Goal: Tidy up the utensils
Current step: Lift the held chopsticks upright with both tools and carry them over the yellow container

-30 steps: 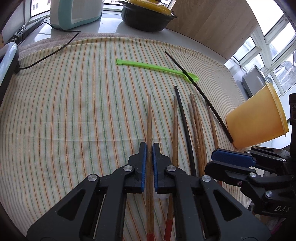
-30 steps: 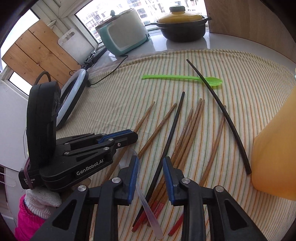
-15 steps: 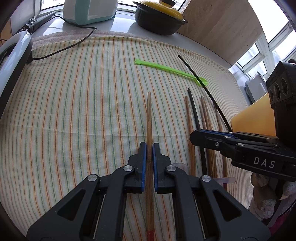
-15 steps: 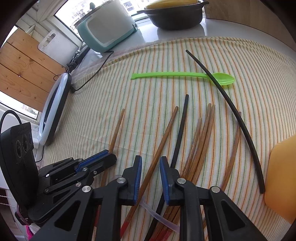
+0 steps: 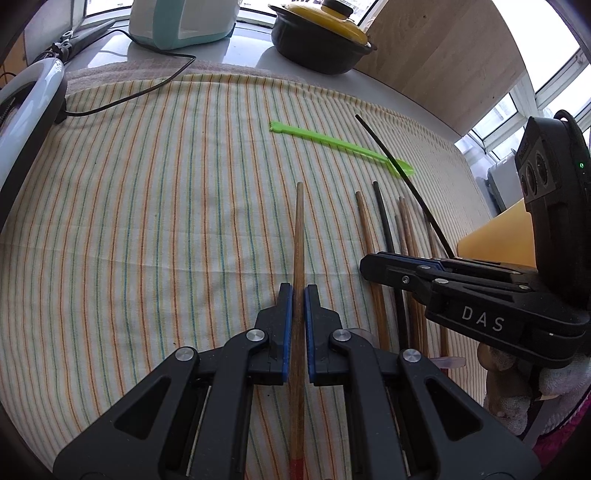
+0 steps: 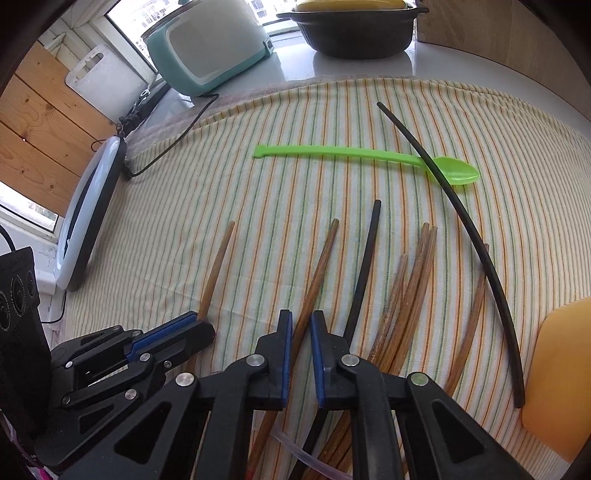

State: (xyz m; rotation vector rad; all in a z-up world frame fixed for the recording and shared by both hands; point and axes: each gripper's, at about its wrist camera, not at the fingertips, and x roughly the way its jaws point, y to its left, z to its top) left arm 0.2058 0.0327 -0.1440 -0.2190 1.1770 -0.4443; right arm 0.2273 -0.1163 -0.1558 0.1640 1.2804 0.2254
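Observation:
My left gripper point(image 5: 299, 291) is shut on a brown wooden chopstick point(image 5: 298, 229) that points away over the striped cloth point(image 5: 147, 221). To its right, my right gripper point(image 6: 299, 317) is closing its jaws on a second wooden chopstick point(image 6: 321, 266), and the pads touch its sides. The right gripper point(image 5: 369, 263) also shows side-on in the left wrist view. Right of that lie a black chopstick point(image 6: 365, 266), a bundle of several wooden chopsticks point(image 6: 413, 288), a long thin black stick point(image 6: 461, 214) and a green plastic spoon point(image 6: 351, 152).
An orange cup point(image 6: 557, 376) lies on its side at the right edge. A ring light point(image 6: 88, 218) leans at the left with its cord over the cloth. A teal cooker point(image 6: 210, 48) and a black pot point(image 6: 354, 29) with a yellow lid stand at the back.
My right gripper has shifted left from the black chopstick to a wooden one and narrowed its jaws onto it. The left gripper keeps its grip on its chopstick.

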